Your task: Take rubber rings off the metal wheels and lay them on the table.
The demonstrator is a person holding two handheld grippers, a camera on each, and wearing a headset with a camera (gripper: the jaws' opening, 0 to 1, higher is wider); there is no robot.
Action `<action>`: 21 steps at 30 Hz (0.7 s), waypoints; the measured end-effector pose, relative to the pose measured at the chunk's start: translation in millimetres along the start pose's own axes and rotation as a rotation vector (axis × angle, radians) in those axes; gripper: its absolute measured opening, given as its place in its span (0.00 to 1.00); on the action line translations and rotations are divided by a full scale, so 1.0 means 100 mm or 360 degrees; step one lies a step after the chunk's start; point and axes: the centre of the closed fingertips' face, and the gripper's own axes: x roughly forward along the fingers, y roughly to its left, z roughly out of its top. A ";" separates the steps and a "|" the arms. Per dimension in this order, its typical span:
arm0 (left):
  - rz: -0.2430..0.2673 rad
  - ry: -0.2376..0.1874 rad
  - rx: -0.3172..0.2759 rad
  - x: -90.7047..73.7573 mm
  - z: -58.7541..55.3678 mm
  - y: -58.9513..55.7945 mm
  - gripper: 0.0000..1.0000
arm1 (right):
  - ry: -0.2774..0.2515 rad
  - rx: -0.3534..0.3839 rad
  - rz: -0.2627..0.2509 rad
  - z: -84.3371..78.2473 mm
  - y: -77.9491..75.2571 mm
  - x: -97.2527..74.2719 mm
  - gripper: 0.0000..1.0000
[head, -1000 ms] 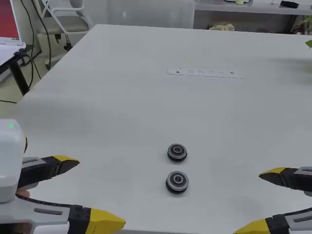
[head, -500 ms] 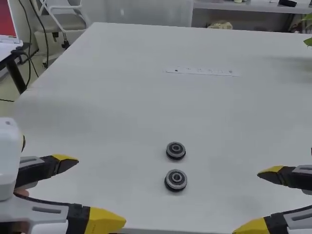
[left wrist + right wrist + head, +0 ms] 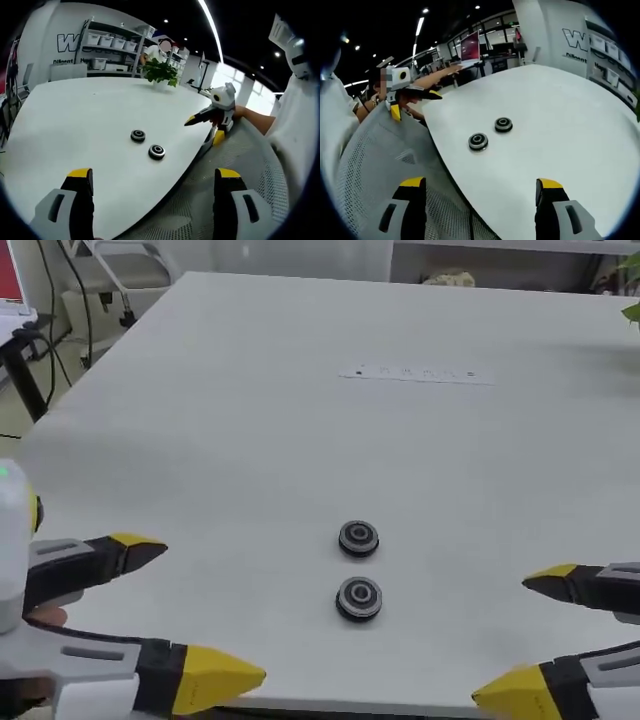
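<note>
Head view: far wheel and near wheel, rubber rings fitted, lie close together by the desk's near edge. Left gripper and right gripper both gape, empty.

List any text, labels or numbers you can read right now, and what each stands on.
"W": large dark letter on the white back wall; the rest is hidden behind shelving.
Smaller line beneath it: too blurred to read.
White socket strip in the grey table: marks too small to read.
</note>
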 end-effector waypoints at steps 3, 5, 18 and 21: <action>-0.0011 -0.0006 0.0019 0.00 0.03 -0.02 0.99 | -0.0120 0.0057 0.0026 0.14 0.02 -0.03 0.90; -0.0040 0.0000 0.0037 0.01 0.05 -0.05 0.99 | -0.0177 0.0118 0.0028 0.19 0.00 -0.06 0.89; -0.0106 0.0041 0.0203 0.01 0.20 -0.12 0.99 | -0.0249 0.0093 -0.0055 0.35 -0.09 -0.16 0.90; -0.0102 0.0045 0.0243 0.00 0.27 -0.13 0.99 | -0.0248 0.0053 -0.0037 0.41 -0.05 -0.18 0.90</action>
